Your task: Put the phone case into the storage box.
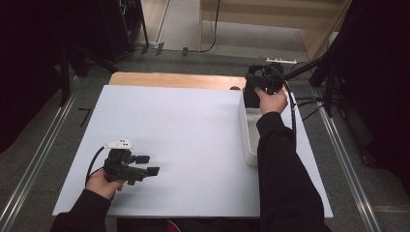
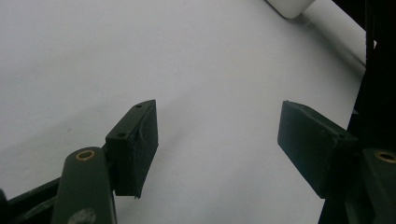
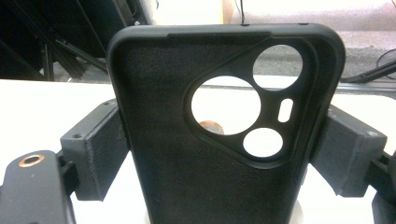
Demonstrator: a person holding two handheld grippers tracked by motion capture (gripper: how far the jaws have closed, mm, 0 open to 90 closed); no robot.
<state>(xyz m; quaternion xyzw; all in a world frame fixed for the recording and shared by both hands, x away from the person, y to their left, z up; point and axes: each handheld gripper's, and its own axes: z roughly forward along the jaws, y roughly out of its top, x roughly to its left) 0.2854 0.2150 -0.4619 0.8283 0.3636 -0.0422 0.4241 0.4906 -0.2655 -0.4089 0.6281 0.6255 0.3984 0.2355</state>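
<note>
A black phone case (image 3: 187, 140) with round camera cut-outs stands upright between the jaws of my right gripper (image 3: 219, 154), which is shut on its two long edges. In the high view that right gripper (image 1: 258, 87) hovers over the far end of a white bin (image 1: 247, 140) at the table's right, and the phone case (image 1: 251, 96) hangs dark below it. My left gripper (image 1: 151, 165) rests low near the front left of the white table (image 1: 183, 125), jaws pointing right. In the left gripper view the left gripper (image 2: 217, 135) is open with bare table between its pads.
The white bin runs along the right side of the table, its corner (image 2: 292, 7) in the left gripper view. A wooden strip (image 1: 169, 79) edges the far side. Black stands and cables (image 1: 319, 72) crowd the back right. Metal floor rails (image 1: 34, 169) flank the table.
</note>
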